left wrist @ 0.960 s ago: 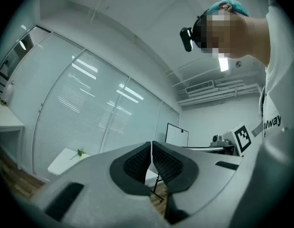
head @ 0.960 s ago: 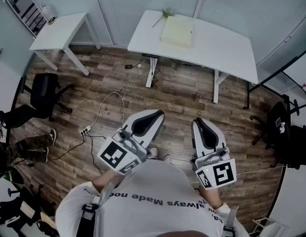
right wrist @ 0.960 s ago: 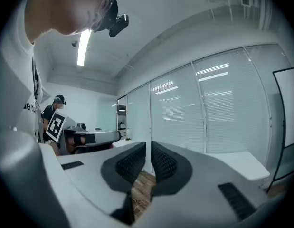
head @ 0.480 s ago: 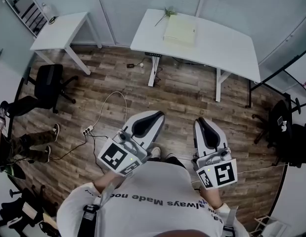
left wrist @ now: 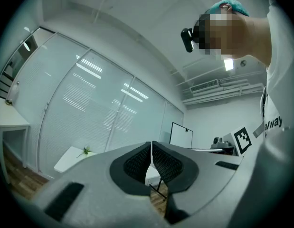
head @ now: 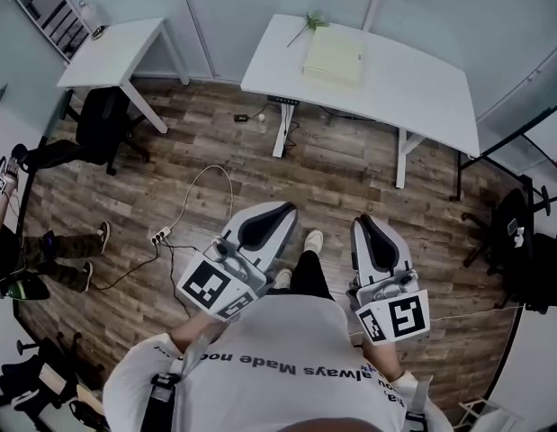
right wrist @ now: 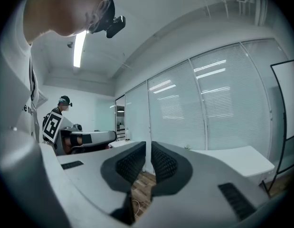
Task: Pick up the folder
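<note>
The folder (head: 333, 58) is pale yellow and lies flat on the far part of a white table (head: 413, 93), beside a green sprig (head: 307, 23). Both grippers are held close to the person's body, well short of that table. My left gripper (head: 276, 212) points toward it with its jaws shut and nothing between them; in the left gripper view (left wrist: 151, 148) the dark pads meet. My right gripper (head: 365, 225) is likewise shut and empty, its pads nearly touching in the right gripper view (right wrist: 148, 152). The folder does not show in either gripper view.
Wood flooring lies between me and the table. A smaller white table (head: 112, 52) and a black office chair (head: 103, 124) stand at the left. Cables and a power strip (head: 157, 238) lie on the floor. Another person's legs (head: 67, 259) show at far left. A dark chair (head: 521, 241) stands at right.
The person's shoe has come forward between the two grippers. The tables have shifted slightly up and to the right in the head view. Both grippers stay shut and in place.
</note>
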`<state>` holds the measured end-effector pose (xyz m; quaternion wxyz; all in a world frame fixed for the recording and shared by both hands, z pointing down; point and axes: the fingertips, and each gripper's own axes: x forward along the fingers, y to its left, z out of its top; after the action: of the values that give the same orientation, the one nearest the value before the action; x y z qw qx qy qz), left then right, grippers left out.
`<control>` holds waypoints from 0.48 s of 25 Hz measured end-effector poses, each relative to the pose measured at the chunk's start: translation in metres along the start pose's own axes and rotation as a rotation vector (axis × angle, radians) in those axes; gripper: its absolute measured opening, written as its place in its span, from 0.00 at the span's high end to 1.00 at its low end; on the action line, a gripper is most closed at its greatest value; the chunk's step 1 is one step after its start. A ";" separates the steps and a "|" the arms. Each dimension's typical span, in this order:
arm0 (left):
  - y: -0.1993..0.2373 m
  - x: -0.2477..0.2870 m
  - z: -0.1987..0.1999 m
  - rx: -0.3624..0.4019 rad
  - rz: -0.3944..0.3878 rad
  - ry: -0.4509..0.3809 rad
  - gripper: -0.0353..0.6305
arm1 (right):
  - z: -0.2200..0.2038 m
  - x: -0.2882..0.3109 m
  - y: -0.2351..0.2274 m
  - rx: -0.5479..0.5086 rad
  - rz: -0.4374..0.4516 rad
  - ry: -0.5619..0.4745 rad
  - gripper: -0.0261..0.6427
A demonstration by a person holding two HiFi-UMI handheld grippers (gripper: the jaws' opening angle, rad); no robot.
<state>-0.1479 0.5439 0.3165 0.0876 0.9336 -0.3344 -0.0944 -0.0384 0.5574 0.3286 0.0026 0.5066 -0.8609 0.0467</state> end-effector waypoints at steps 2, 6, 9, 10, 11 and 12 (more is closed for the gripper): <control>0.005 0.011 -0.001 0.002 0.004 0.000 0.92 | -0.001 0.007 -0.011 0.003 0.000 -0.002 0.91; 0.016 0.038 -0.001 0.011 0.006 0.002 0.92 | 0.001 0.024 -0.035 0.005 0.004 -0.011 0.91; 0.025 0.064 0.001 0.018 0.006 0.000 0.92 | 0.006 0.038 -0.058 0.003 0.008 -0.019 0.91; 0.029 0.073 0.002 0.019 0.007 -0.001 0.92 | 0.009 0.043 -0.067 0.002 0.007 -0.021 0.91; 0.032 0.082 0.003 0.020 0.007 -0.002 0.92 | 0.011 0.048 -0.075 0.000 0.006 -0.023 0.91; 0.035 0.092 0.003 0.021 0.008 -0.003 0.92 | 0.012 0.053 -0.084 -0.001 0.006 -0.025 0.91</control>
<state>-0.1005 0.4578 0.3109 0.0776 0.9330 -0.3392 -0.0921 0.0097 0.4695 0.3255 -0.0080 0.5047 -0.8623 0.0399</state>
